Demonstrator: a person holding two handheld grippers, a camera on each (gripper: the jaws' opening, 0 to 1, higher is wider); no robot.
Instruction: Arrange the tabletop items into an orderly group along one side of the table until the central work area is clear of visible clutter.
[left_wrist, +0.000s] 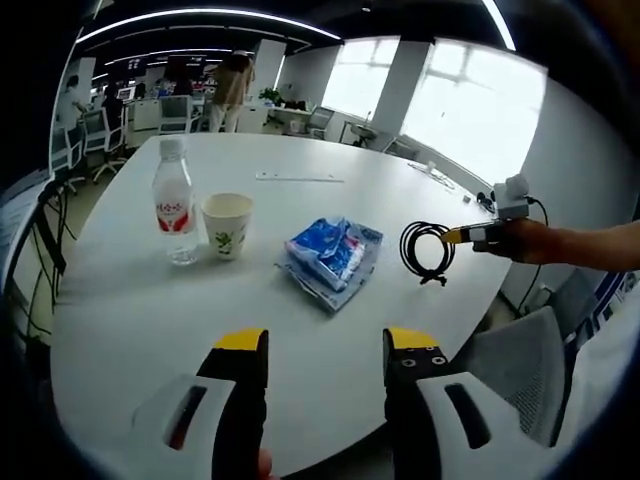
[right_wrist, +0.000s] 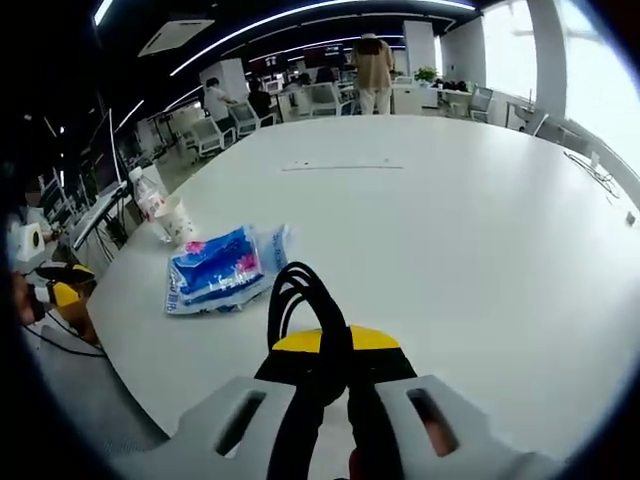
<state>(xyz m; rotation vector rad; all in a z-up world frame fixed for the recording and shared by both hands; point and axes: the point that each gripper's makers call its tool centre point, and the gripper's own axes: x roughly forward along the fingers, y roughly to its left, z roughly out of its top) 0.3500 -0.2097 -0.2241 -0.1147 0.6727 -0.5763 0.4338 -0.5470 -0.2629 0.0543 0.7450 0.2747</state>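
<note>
Open-plan office behind you: desks, swivel chairs (left_wrist: 178, 112), bright windows (left_wrist: 470, 110) on the far right, a person standing (right_wrist: 375, 62) at the far end of the room. White round table (left_wrist: 300, 330) carries everything. Left gripper view: your left gripper (left_wrist: 325, 355) hovers low over the near edge of the table, its yellow-tipped jaws spread wide with bare tabletop between them, gripping nothing. Beyond it, on the left, a clear water bottle (left_wrist: 174, 212) with a red label stands upright; a paper cup (left_wrist: 227, 225) with a green print stands just beside it on its right, upright, open end up. Right of the cup, near mid-table, a blue plastic packet (left_wrist: 333, 255) lies flat. Further right, your right gripper (left_wrist: 467, 236) comes in from the right edge with your hand behind it, and a black coiled cable (left_wrist: 427, 250) hangs from its tip, the loop dangling just over the table's right side. Right gripper view: jaws closed tight on the cable (right_wrist: 305, 320), whose black loops rise straight up between the yellow tips. Blue packet (right_wrist: 225, 268) lies to the left past the coil; bottle (right_wrist: 148, 196) and cup (right_wrist: 178, 220) stand further off left, near the table edge. Your left gripper (right_wrist: 60, 290) shows at the far left, too cut off to read there.
</note>
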